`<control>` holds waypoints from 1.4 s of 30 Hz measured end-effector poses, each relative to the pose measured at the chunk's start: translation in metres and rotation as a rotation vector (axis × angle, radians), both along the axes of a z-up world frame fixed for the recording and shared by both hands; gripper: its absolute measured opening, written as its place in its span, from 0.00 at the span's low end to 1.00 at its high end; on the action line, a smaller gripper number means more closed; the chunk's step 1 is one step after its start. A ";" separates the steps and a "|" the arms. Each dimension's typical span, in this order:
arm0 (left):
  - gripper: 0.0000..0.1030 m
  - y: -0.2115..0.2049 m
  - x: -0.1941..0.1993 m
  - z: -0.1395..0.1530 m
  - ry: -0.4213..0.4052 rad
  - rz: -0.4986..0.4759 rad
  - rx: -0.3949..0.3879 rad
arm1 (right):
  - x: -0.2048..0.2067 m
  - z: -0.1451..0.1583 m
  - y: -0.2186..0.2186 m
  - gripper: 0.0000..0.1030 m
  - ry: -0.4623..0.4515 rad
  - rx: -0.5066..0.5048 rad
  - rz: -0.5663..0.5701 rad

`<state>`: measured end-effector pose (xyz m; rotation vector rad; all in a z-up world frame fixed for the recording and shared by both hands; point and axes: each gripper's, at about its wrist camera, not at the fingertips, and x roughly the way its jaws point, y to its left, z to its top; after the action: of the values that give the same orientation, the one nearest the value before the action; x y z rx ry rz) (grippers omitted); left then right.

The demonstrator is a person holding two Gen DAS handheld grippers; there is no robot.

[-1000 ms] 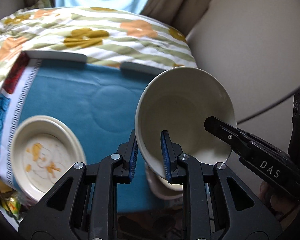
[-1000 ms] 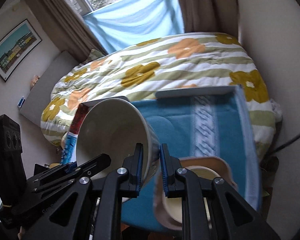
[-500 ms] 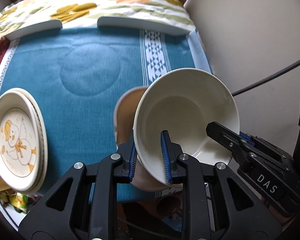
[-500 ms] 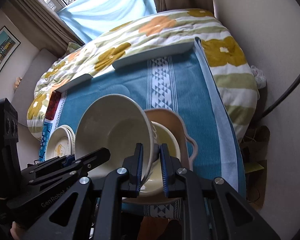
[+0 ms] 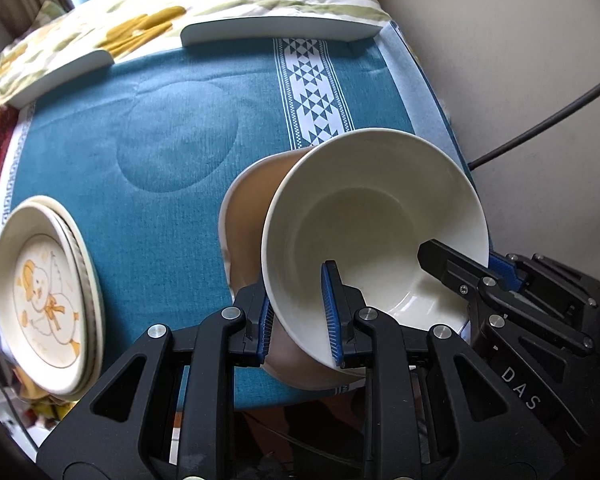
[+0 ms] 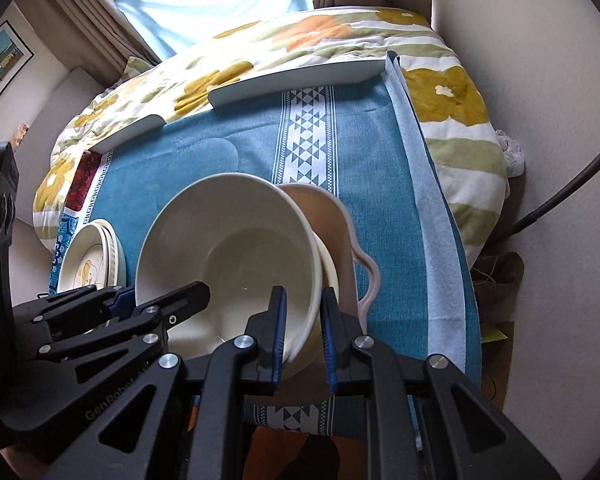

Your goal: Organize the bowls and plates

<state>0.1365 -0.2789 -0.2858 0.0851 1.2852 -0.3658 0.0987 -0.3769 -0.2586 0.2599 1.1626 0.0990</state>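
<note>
The left gripper [image 5: 300,312] and the right gripper [image 6: 303,330] both grasp the rim of the cream bowl [image 5: 374,236], one at each side. It hangs tilted just above the pink dish [image 6: 334,232], beyond the fingertips.

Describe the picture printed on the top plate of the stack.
An orange-and-white duck on the cream plate, clearest in the left wrist view.

cream bowl [image 5: 376,216]: plain, empty, tilted, low over pink dish | pink dish [image 6: 332,224]: on blue cloth, a smaller cream bowl inside | plates [image 5: 44,300]: stacked, duck picture, at cloth's left edge
</note>
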 end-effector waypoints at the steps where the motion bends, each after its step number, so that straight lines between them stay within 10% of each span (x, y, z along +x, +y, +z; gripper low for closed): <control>1: 0.19 -0.001 -0.001 0.000 -0.003 -0.006 0.008 | 0.000 0.000 0.000 0.15 0.001 -0.004 0.001; 25: 0.19 -0.018 -0.011 -0.002 -0.100 -0.072 0.192 | -0.005 -0.005 -0.001 0.15 0.020 -0.016 0.013; 42: 0.22 0.013 -0.019 0.038 -0.170 0.029 0.079 | -0.019 0.038 -0.006 0.15 -0.119 0.007 0.054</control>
<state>0.1177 -0.2656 -0.2479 0.1604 1.1316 -0.2768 0.0797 -0.3831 -0.2205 0.2256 1.0518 0.1643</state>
